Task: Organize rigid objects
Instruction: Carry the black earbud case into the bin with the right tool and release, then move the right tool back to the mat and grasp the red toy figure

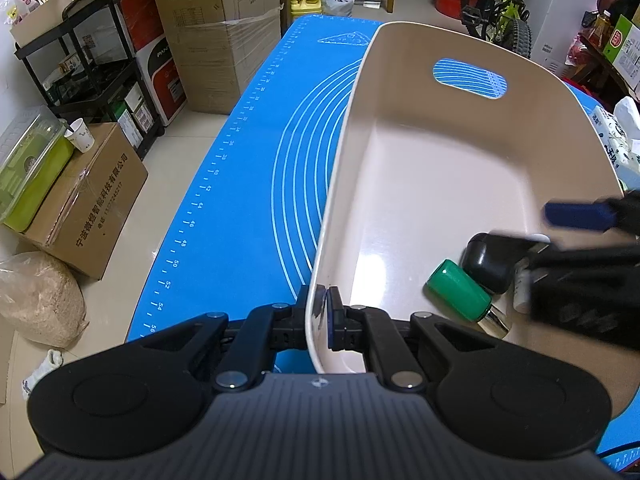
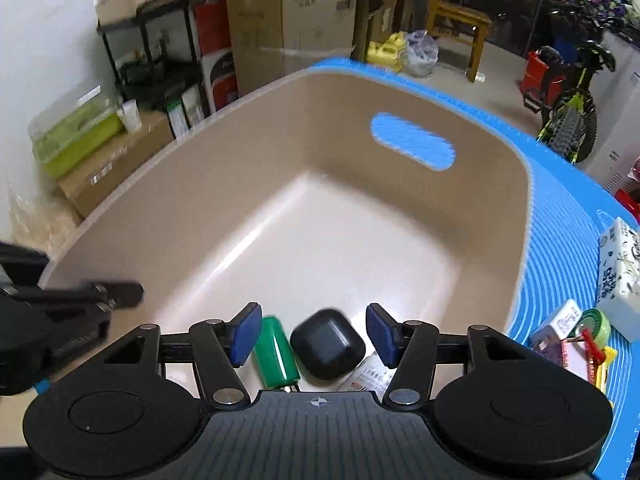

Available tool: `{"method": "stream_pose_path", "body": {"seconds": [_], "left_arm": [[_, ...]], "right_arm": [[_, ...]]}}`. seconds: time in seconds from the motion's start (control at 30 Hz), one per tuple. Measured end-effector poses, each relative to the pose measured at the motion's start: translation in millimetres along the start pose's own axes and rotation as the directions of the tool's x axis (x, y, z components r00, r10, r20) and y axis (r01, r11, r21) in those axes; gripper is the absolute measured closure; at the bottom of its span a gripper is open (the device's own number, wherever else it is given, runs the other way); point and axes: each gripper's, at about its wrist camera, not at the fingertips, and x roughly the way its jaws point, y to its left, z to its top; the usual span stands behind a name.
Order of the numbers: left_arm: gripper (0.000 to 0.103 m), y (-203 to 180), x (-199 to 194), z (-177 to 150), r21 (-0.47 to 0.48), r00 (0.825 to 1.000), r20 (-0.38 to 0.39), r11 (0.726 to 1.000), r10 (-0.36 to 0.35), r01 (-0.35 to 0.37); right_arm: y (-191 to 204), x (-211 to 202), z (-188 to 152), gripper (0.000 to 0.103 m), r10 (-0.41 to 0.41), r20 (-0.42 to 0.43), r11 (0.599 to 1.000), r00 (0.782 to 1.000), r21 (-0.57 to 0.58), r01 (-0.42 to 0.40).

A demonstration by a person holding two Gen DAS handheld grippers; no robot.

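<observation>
A beige plastic bin [image 1: 400,92] with a handle slot stands on the blue mat [image 1: 248,200]. My left gripper [image 1: 324,304] is shut on the bin's near wall, one finger outside and one inside. In the bin's near corner lie a green bottle [image 2: 276,354], a black rounded case [image 2: 328,344] and a white tube [image 2: 370,376]. My right gripper [image 2: 314,332] hangs over them, open; the black case sits between its blue pads [image 2: 246,332] with a gap on each side. In the left wrist view the right gripper [image 1: 548,232] reaches in from the right above the black case [image 1: 486,262] and green bottle [image 1: 460,290].
To the right of the bin on the mat lie a tissue pack [image 2: 618,268] and a cluster of small items [image 2: 576,336]. Cardboard boxes [image 1: 96,204], a black shelf and a sack stand on the floor past the table's left edge. The bin's far half holds nothing.
</observation>
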Motion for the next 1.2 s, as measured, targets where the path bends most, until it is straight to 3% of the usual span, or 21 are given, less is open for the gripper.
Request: {"method": "stream_pose_path", "body": {"seconds": [0.23, 0.43, 0.6, 0.8, 1.2], "left_arm": [[0.094, 0.3, -0.1, 0.0, 0.0, 1.0, 0.0, 1.0, 0.0, 0.0], [0.094, 1.4, -0.4, 0.1, -0.003, 1.0, -0.001, 1.0, -0.003, 0.003], [0.094, 1.7, -0.4, 0.1, -0.003, 1.0, -0.001, 1.0, -0.002, 0.002], [0.094, 3.0, -0.1, 0.0, -0.005, 1.0, -0.001, 1.0, 0.0, 0.0], [0.094, 1.4, -0.6, -0.2, -0.007, 1.0, 0.0, 1.0, 0.006, -0.006]], "right_arm": [[-34.7, -59.1, -1.9, 0.028, -0.044, 0.169, 0.995, 0.985, 0.1, 0.027], [-80.3, -82.8, -12.4, 0.028, -0.142, 0.216, 0.981, 0.966, 0.159, 0.109], [-131.0, -79.8, -40.8, 0.028, -0.23, 0.162, 0.954, 0.96, 0.233, 0.189], [-169.6, -55.7, -76.5, 0.028, -0.329, 0.029, 0.923, 0.944, 0.222, 0.315], [-190.8, -9.4, -105.1, 0.03, -0.32, -0.108, 0.924, 0.941, 0.186, 0.335]]}}
